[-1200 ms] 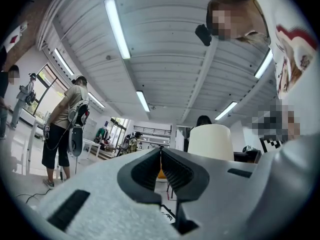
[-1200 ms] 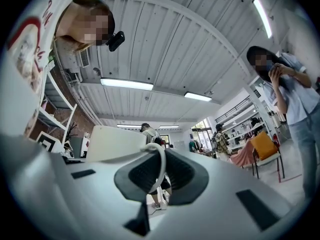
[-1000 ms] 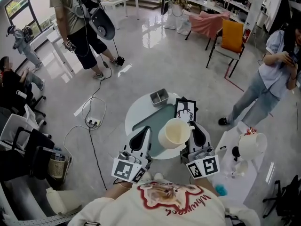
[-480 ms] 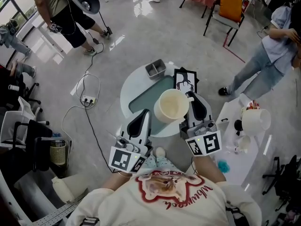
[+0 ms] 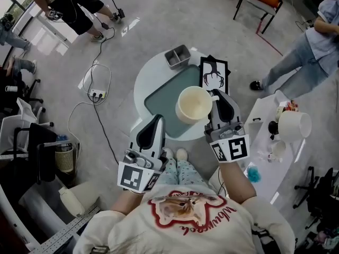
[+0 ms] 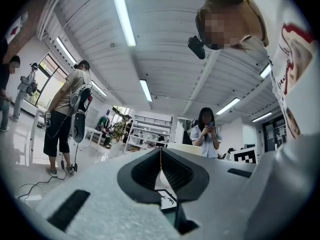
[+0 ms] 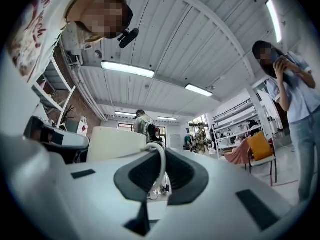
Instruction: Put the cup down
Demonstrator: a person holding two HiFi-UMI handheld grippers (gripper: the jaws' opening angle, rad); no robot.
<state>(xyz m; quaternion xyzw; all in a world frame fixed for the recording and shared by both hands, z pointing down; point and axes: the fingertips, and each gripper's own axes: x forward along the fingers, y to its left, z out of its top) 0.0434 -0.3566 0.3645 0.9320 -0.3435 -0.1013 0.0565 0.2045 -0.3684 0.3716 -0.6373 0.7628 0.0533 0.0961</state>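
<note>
Gleaming floor (image 5: pixel 201 15), white table (image 5: pixel 140 91) under cup (image 5: pixel 194 104)

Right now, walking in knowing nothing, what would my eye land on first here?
Most likely the cream cup, held up by its handle in the right gripper over the small round white table. Next comes the left gripper beside it, shut and empty. Beyond them, a person stands on the glossy floor at the upper right.
</note>
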